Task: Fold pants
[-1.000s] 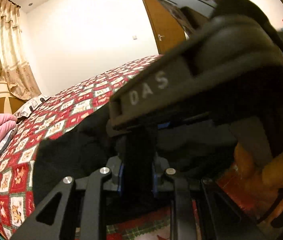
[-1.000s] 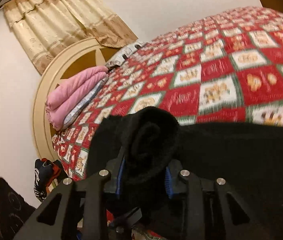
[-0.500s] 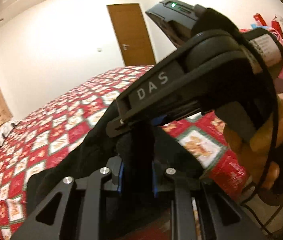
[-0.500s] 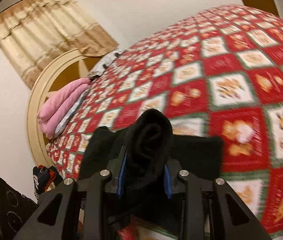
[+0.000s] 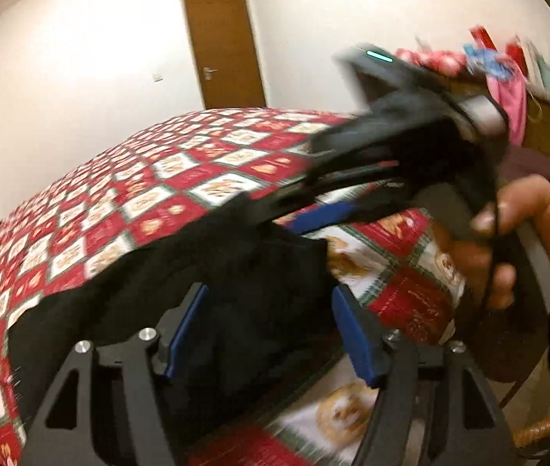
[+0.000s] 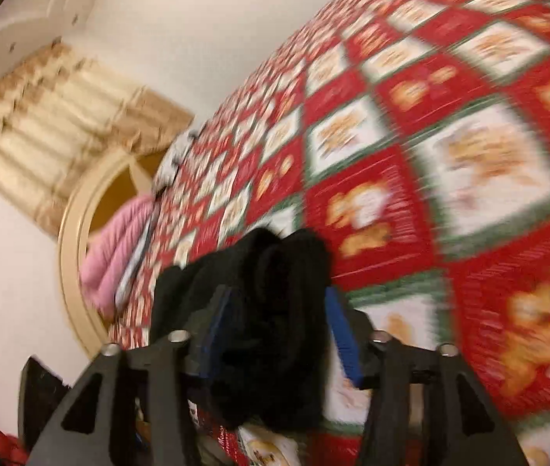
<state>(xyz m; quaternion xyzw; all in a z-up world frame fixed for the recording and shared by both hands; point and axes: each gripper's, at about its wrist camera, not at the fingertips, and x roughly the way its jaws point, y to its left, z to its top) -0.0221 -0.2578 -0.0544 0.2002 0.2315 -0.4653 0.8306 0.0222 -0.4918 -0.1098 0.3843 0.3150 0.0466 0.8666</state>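
my left gripper (image 5: pixel 269 328) has its blue-padded fingers (image 5: pixel 185 330) spread wide apart, and the black pants (image 5: pixel 213 272) lie bunched between them on the bed without either pad pressing in. the dark cloth runs away to the left of that view across the red and white patchwork bedspread (image 5: pixel 181 178), with its near end heaped in front of me. just past the heap, my right hand (image 5: pixel 504 240) grips the handle of my right gripper (image 5: pixel 317 221), which slants down so its tip sits at the far edge of the pants; one blue pad shows there, blurred.

from the right wrist view, my right gripper (image 6: pixel 275 326) also has its fingers (image 6: pixel 343 334) parted, and a thick fold of the pants (image 6: pixel 275 310) fills the space between them, rising above the tips. the left pad touches the cloth; on the right side i cannot tell whether pad and cloth meet, as the picture is smeared. the bedspread (image 6: pixel 449 155) stretches beyond. a pink folded blanket (image 6: pixel 119 256) lies at the head of the bed against a cream arched headboard (image 6: pixel 69 256), under a beige curtain (image 6: pixel 53 124). a brown door (image 5: pixel 224 48) stands shut in the white wall.
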